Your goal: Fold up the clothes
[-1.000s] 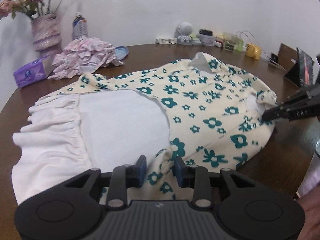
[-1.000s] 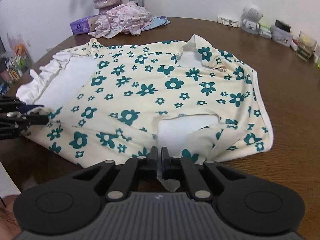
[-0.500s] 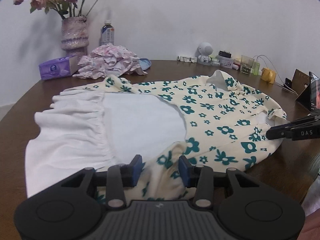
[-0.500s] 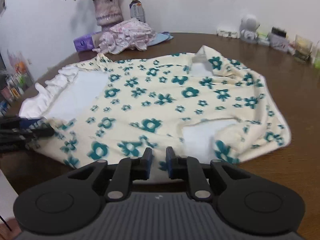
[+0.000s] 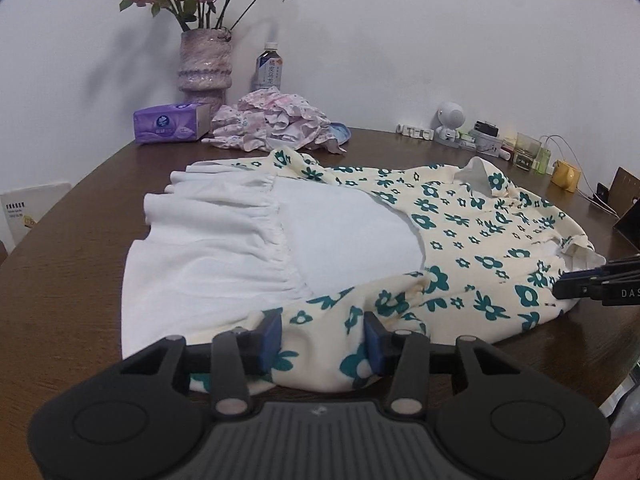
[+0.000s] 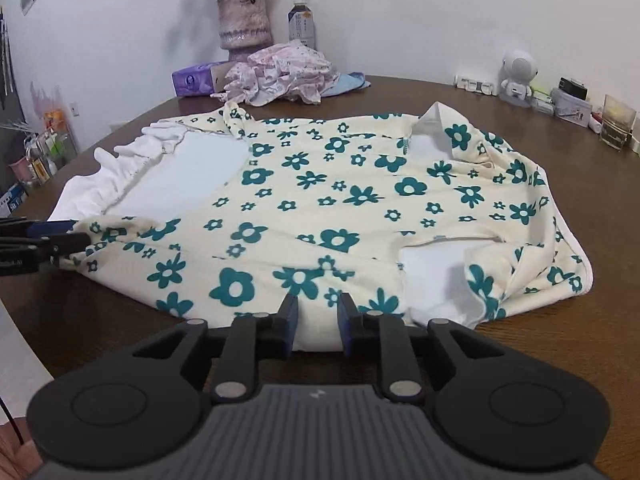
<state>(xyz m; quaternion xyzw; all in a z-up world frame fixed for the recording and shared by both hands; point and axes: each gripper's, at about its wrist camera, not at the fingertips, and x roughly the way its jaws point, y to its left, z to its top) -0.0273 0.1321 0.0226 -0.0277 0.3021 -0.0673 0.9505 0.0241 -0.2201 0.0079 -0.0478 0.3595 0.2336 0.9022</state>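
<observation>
A cream dress (image 5: 460,232) printed with teal flowers lies spread flat on the brown table (image 5: 80,248), its white ruffled hem (image 5: 208,240) to the left. My left gripper (image 5: 322,340) is open at the near edge, and a fold of floral cloth lies loosely between its blue pads. In the right wrist view the dress (image 6: 320,184) fills the middle. My right gripper (image 6: 318,322) is open at the near folded edge beside a sleeve (image 6: 480,280). Each gripper shows in the other's view: the right gripper (image 5: 568,286) and the left gripper (image 6: 72,242).
At the back stand a vase of roses (image 5: 205,66), a bottle (image 5: 270,68), a purple tissue pack (image 5: 170,124) and a heap of pink clothes (image 5: 276,126). A white robot figure (image 5: 450,122), jars and a yellow object (image 5: 566,176) line the far right. The table edge runs close below both grippers.
My right gripper, shut on the dress edge a second ago, has opened. My left gripper has opened wider. Both have drawn back and tilted up, and the dress stays flat.
</observation>
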